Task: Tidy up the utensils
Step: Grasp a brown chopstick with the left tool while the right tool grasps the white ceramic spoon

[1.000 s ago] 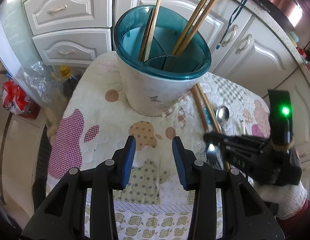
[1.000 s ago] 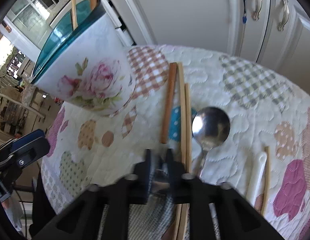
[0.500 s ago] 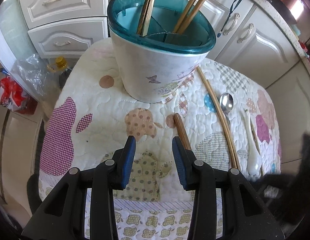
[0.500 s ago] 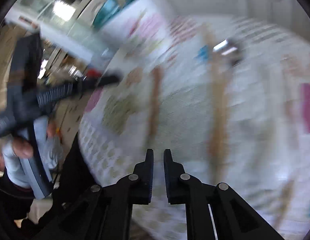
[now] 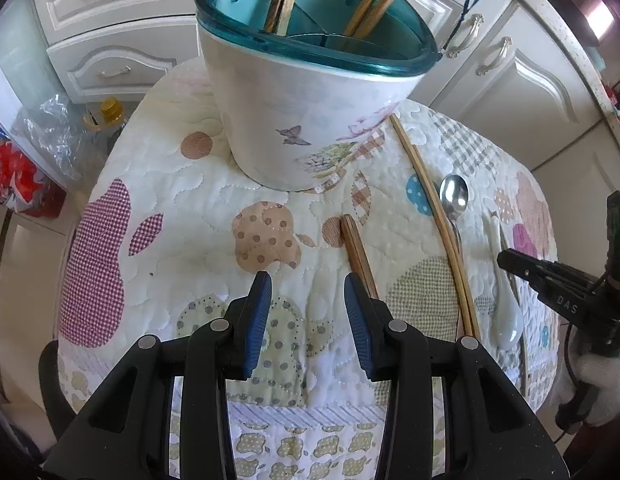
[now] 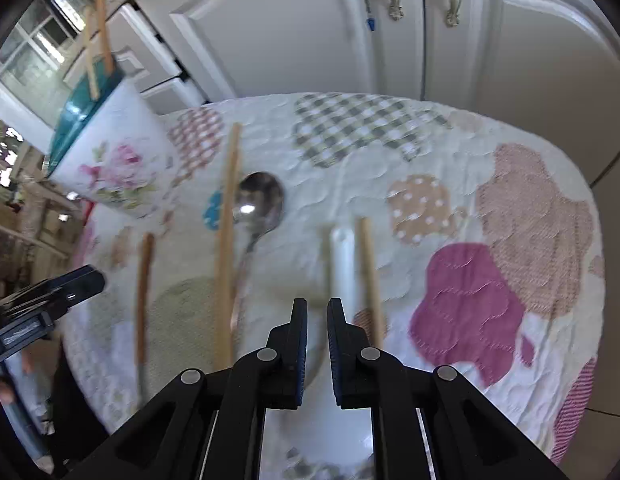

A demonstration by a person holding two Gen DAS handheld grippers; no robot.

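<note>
A white floral utensil holder (image 5: 310, 92) with a teal rim stands at the back of the quilted table and holds several chopsticks; it shows at the left in the right wrist view (image 6: 109, 152). On the cloth lie a brown chopstick pair (image 5: 360, 254), a long light pair (image 5: 434, 216), a metal spoon (image 5: 454, 200) and a white ceramic spoon (image 5: 506, 300). My left gripper (image 5: 307, 284) is open and empty, just left of the brown pair. My right gripper (image 6: 317, 308) is nearly closed and empty, over the white spoon (image 6: 342, 256) beside a single chopstick (image 6: 370, 280).
White cabinets (image 5: 510, 60) stand behind the table. A bottle and plastic bags (image 5: 49, 140) sit on the floor at the left. The table edge (image 5: 310, 412) is near me. The right gripper shows at the right edge of the left wrist view (image 5: 550, 280).
The right gripper let go of the fork end it held, swung away fast, and now hovers over the white spoon. The left gripper has moved closer to the table; the brown chopsticks now lie by it.
</note>
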